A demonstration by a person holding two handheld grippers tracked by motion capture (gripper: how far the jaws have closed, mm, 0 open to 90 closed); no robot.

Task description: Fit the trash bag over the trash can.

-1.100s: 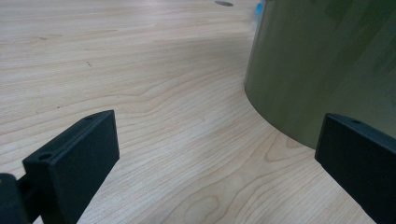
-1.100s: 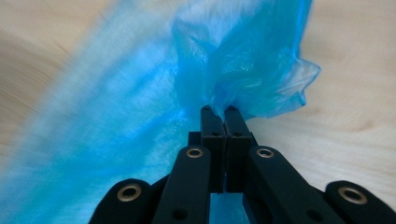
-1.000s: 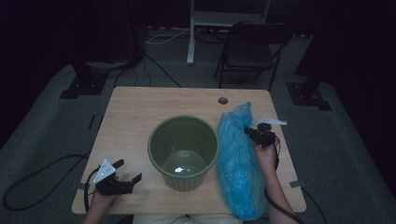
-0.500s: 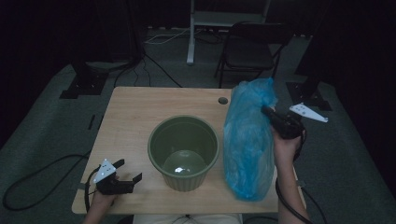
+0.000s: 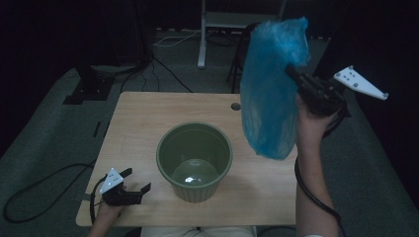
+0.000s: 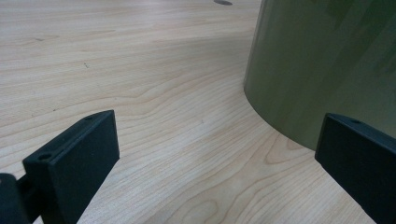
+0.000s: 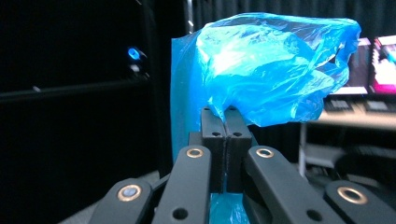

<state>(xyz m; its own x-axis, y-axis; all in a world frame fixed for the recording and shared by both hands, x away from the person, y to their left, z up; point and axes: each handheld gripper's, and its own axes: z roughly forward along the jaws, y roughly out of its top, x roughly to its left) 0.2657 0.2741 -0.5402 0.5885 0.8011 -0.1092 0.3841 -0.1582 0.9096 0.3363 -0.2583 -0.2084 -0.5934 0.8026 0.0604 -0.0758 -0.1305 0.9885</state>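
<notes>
A blue plastic bag (image 5: pixel 271 89) hangs in the air above the table's right side, held up by my right gripper (image 5: pixel 292 74), which is shut on its upper part. In the right gripper view the two jaws are pressed together on the bag (image 7: pixel 261 74), and my right gripper (image 7: pixel 226 116) points level toward a dark room. A green bin (image 5: pixel 194 161) stands upright and empty mid-table. My left gripper (image 5: pixel 136 181) rests open on the table's near left corner, just left of the bin (image 6: pixel 327 65). Nothing lies between the jaws of my left gripper (image 6: pixel 219 154).
The wooden table (image 5: pixel 148 123) has a cable hole (image 5: pixel 235 106) at its far edge. A chair frame (image 5: pixel 217 29) and cables (image 5: pixel 163 64) lie on the floor beyond. Screens (image 7: pixel 373 65) glow in the background of the right gripper view.
My right gripper has lifted the blue bag from lying on the table's right side up into the air, where it now hangs. My left gripper has stayed put.
</notes>
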